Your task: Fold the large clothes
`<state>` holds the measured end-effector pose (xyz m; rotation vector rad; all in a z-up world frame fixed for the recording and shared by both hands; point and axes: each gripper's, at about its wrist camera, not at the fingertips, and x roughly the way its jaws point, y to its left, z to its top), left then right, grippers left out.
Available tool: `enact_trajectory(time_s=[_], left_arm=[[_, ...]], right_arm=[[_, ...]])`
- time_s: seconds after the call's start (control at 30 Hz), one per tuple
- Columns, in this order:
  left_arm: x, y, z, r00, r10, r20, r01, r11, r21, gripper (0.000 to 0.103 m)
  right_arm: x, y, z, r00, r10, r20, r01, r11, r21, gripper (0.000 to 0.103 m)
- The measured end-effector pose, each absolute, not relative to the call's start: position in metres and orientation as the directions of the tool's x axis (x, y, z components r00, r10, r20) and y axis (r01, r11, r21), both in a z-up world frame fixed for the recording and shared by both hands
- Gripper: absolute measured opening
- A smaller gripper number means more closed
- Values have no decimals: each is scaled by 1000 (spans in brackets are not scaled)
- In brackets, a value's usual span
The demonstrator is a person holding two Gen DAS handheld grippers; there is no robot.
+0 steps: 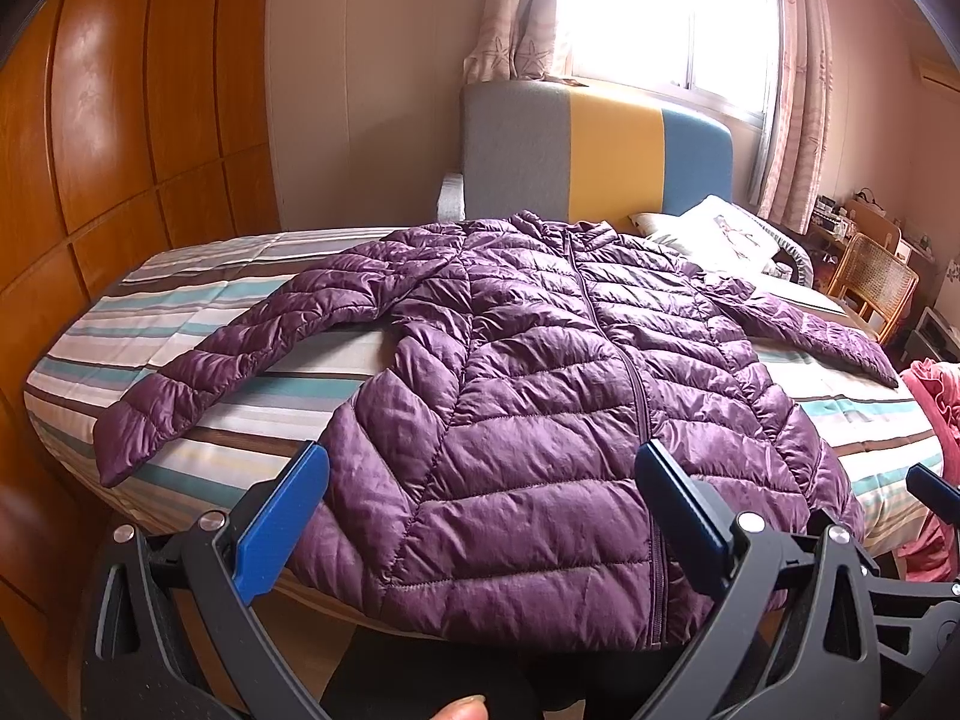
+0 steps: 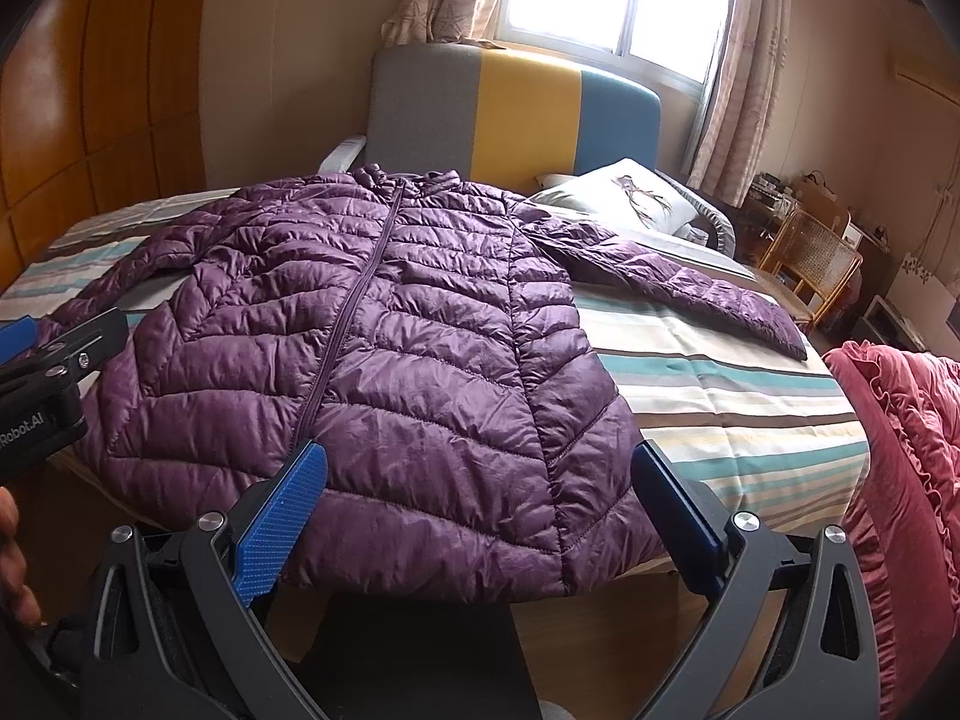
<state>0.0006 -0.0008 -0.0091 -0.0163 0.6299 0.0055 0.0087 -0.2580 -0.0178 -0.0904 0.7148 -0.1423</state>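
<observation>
Purple quilted jacket [image 1: 528, 396] spread flat, front up, zipped, on striped bed sheet [image 1: 198, 312]; hem at near edge of bed, collar toward headboard [image 1: 600, 150]. Both sleeves [image 1: 198, 372] out to the sides, unfolded. No fold visible: task looks at 0 progress, with sleeves and body all left to fold.

Left gripper [image 1: 483, 516] spread wide, empty, hovering near hem, left of zipper. Right gripper [image 2: 480, 516] also spread wide, empty, near hem on right half. Neither touching fabric, as far as can be told.

Pillow [image 2: 624, 192] near headboard, pink ruffled quilt [image 2: 900, 450] at right edge, rattan chair [image 2: 816, 258] beyond.

Readable text: "Robot.AI" on left gripper body in right wrist view, start cut off. No label legible on jacket.
</observation>
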Motion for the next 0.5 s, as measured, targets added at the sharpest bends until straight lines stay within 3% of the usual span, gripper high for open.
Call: enact_trajectory(time_s=[0.5], left_arm=[[1,0,-9,808,0,-589,-11,1000,-15,101]], right_arm=[[10,-259,-20,739,-158,-654,102,987,-123,100]])
